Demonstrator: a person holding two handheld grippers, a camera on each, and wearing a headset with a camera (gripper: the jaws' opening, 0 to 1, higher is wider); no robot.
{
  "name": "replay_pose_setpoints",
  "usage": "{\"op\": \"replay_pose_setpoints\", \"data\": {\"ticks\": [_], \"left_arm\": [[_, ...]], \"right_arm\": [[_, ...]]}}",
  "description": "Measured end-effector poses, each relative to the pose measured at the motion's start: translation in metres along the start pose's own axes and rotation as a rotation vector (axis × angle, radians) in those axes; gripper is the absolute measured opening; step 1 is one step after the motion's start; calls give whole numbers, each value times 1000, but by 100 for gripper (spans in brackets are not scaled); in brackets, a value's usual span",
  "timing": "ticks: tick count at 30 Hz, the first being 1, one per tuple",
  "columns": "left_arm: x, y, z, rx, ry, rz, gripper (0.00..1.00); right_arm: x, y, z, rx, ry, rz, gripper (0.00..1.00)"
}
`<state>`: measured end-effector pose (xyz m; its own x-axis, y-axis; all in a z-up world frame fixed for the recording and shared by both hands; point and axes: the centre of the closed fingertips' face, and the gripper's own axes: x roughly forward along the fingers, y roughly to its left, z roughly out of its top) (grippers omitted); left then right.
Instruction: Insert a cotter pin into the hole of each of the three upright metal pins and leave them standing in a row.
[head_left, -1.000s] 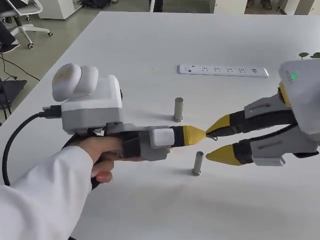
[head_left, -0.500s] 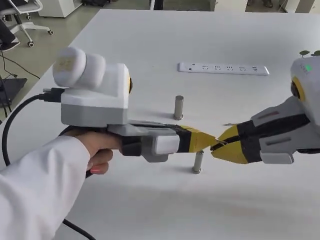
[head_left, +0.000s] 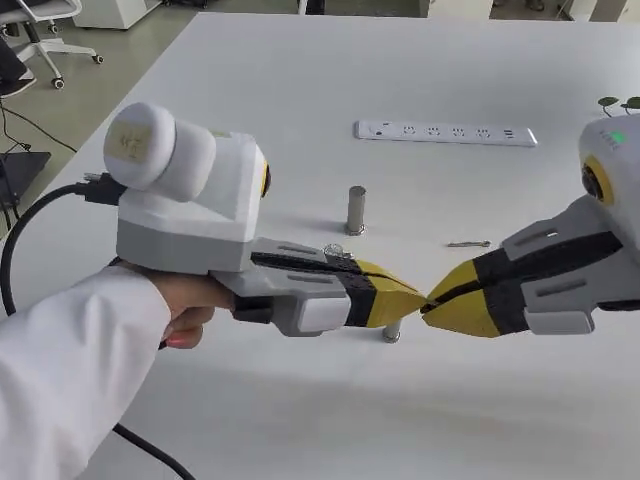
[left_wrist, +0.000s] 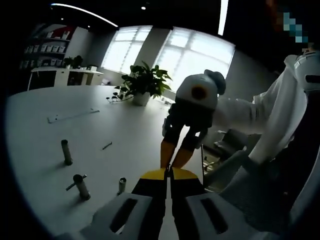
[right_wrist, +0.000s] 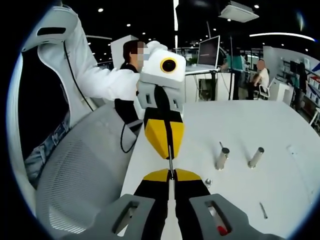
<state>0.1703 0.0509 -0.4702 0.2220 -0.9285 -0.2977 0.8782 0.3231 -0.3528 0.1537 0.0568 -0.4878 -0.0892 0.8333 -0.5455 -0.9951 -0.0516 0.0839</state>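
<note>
My left gripper (head_left: 418, 298) (left_wrist: 169, 173) and right gripper (head_left: 432, 306) (right_wrist: 170, 174) meet tip to tip above the white table (head_left: 300, 90). Both are shut on one thin cotter pin (right_wrist: 170, 161) that spans the short gap between them. Three upright metal pins stand below. One pin (head_left: 356, 210) (left_wrist: 65, 151) stands free at the back. A second pin (left_wrist: 80, 185) (right_wrist: 221, 157) has a cotter pin through its top, and its head (head_left: 333, 252) peeks over my left gripper. The third pin (head_left: 392, 331) (left_wrist: 121, 185) is mostly hidden under the tips.
A loose cotter pin (head_left: 467, 243) (left_wrist: 106, 146) lies on the table right of the upright pins. A white power strip (head_left: 445, 133) lies further back. A black cable (head_left: 30, 250) trails from my left gripper off the left edge. Office chairs stand beyond the table's left side.
My right gripper, open a second ago, has shut on the cotter pin held at my left gripper's tips. Both grippers have sunk slightly toward the near pin.
</note>
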Motion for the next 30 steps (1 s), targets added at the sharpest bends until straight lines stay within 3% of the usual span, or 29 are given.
{"op": "replay_pose_setpoints", "data": {"ticks": [5, 8, 13, 16, 22, 25, 27, 30], "left_arm": [[-1, -1, -5, 78, 12, -2, 0], [-1, 0, -10, 67, 19, 0, 0], [-1, 0, -13, 137, 27, 0, 0], [1, 2, -16, 110, 42, -1, 0], [2, 5, -17, 123, 49, 10, 0], [3, 7, -17, 199, 51, 16, 1], [4, 11, -19, 228, 61, 37, 4], [6, 19, -25, 228, 70, 62, 18]], "right_arm": [[0, 4, 0, -13, 21, 9, 0], [0, 5, -1, -23, 29, 7, 0], [-3, 5, 2, -37, 32, 3, 0], [-2, 6, 0, -51, 39, 3, 0], [-3, 2, -2, -65, 20, -16, 0], [-2, 1, -3, -70, 16, -21, 0], [-3, -3, -5, -64, 14, -30, 0], [-5, -9, -10, -53, 18, -50, 0]]}}
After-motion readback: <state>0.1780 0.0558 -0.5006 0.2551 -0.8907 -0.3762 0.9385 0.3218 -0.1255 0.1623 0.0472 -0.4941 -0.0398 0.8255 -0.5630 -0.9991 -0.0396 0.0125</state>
